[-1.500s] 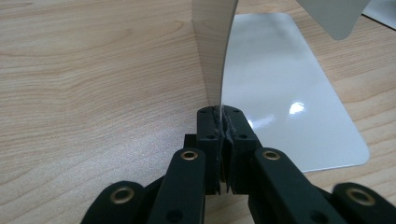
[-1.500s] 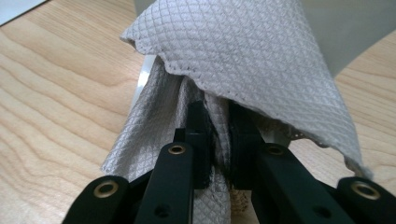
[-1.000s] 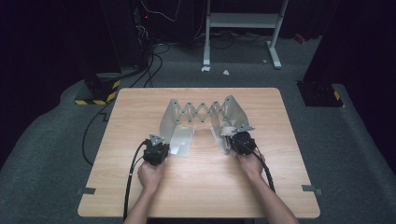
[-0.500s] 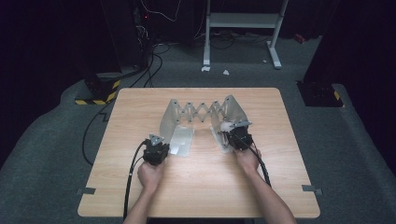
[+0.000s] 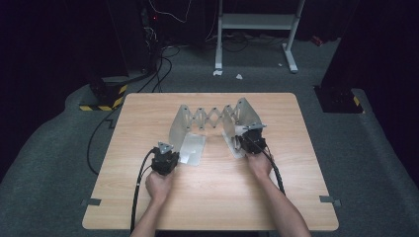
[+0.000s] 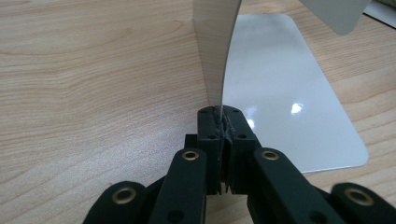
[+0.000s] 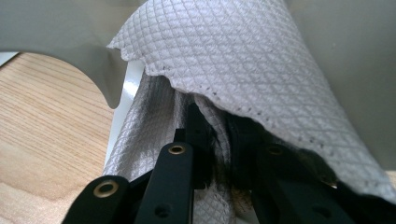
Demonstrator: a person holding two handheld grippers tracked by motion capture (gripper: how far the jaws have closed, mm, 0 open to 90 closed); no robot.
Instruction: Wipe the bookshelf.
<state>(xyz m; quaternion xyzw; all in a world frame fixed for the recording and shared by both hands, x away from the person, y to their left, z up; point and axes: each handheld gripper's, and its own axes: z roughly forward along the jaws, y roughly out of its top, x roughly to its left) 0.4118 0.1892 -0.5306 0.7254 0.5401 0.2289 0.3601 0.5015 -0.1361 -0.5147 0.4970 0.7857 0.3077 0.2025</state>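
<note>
Item, high view: wooden worktop (image 5: 212, 197) carrying one metal folding rack (image 5: 213, 120), two curved upright end plates joined by a scissor lattice, standing at the middle of the worktop towards its far edge. Each end plate has a flat foot plate lying on the wood on the near side. I see my left gripper (image 5: 164, 159) at the near corner of the left foot plate, and my right gripper (image 5: 250, 138) against the right end plate, nearer the worktop's right edge. Both forearms enter from the near edge. Cables trail from both grippers back over the near edge.

Item, left gripper view: left gripper (image 6: 222, 122) with jaws closed almost fully, pinching the lower edge of a thin upright curved plate (image 6: 214, 51) of the rack. A glossy flat plate (image 6: 285, 88) lies on the wood just to the right of the jaws, light glinting on it. Bare wood grain to the left.

Item, right gripper view: right gripper (image 7: 219, 154) with jaws closed tight on a grey quilted cloth (image 7: 243, 65), which drapes over the jaw tips and hides them in part. I note the cloth pressed against grey metal of the rack behind it. A strip of worktop shows at lower left.
</note>
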